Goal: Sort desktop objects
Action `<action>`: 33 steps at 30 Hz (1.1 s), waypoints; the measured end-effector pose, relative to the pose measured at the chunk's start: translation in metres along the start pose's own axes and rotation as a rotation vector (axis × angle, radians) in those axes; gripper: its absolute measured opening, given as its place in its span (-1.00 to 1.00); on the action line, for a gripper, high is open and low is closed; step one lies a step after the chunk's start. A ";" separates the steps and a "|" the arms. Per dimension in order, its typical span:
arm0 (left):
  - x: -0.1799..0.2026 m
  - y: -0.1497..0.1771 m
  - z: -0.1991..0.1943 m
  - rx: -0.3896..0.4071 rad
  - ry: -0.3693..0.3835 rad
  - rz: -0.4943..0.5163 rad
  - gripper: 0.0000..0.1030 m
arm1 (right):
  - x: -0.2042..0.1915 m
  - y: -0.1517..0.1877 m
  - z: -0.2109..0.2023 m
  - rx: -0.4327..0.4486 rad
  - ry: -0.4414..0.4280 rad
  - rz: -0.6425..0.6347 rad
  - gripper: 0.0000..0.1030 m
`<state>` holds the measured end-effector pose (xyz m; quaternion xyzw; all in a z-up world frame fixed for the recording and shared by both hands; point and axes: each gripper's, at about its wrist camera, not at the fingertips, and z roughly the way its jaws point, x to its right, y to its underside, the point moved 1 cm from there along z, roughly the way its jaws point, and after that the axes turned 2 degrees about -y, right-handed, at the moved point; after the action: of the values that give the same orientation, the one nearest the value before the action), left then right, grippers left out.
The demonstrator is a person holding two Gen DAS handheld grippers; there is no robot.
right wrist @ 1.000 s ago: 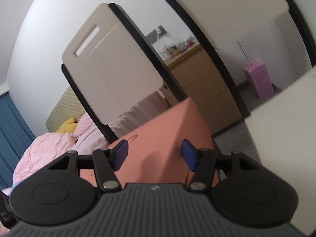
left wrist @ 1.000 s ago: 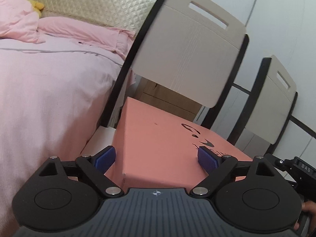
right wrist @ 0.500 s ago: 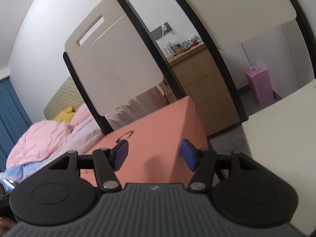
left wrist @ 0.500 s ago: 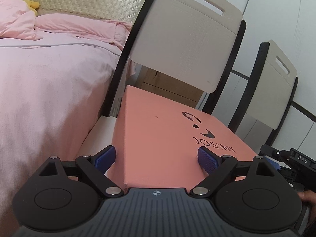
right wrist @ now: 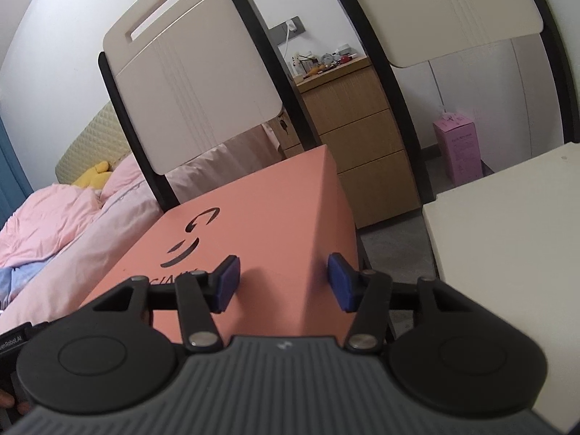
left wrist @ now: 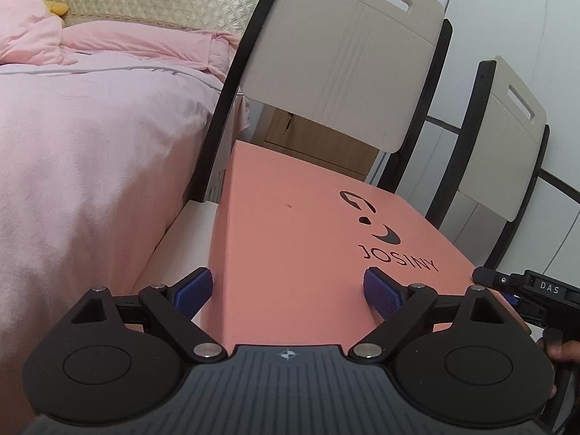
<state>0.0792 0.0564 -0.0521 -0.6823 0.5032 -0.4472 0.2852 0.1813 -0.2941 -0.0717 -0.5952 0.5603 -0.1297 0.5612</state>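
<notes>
Inspecting the left gripper (left wrist: 286,290) first: its jaws stand wide apart, with the near left corner of the salmon-pink JOSINY box (left wrist: 297,224) between them. The left pad (left wrist: 192,291) sits just beside the box's left wall. The right pad (left wrist: 382,291) lies over the lid, near the printed name. No pad is seen pressing on the cardboard.

The right gripper (right wrist: 282,282) is set at the box's near right corner, and its jaws are closing. One pad (right wrist: 226,282) is over the lid beside the logo, the other (right wrist: 340,282) is over the right side wall, and the corner edge runs between them. Whether either pad bears on the box cannot be told. In the left wrist view this gripper shows at the box's right edge, with part of a hand (left wrist: 558,351) on its grip.

Edges and room:
- A strip of white surface (left wrist: 185,239) shows along the box's left side, and the pink bed (left wrist: 90,163) lies close beyond it.
- The far end of the box lies close before a chair back (left wrist: 344,72). A second chair back (left wrist: 507,137) stands to the right.
- To the right of the box is a gap showing grey floor, then the edge of a white table (right wrist: 507,235).
- A wooden drawer unit (right wrist: 362,152) and a pink carton (right wrist: 458,148) stand well beyond.
</notes>
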 end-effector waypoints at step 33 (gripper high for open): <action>0.045 0.042 -0.111 0.352 -0.186 0.277 1.00 | -0.108 0.062 -0.111 0.253 -0.019 -0.298 0.05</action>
<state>-0.0340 0.0067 -0.0245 -0.5848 0.4780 -0.4195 0.5035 0.0252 -0.2487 -0.0338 -0.5973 0.4399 -0.2750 0.6116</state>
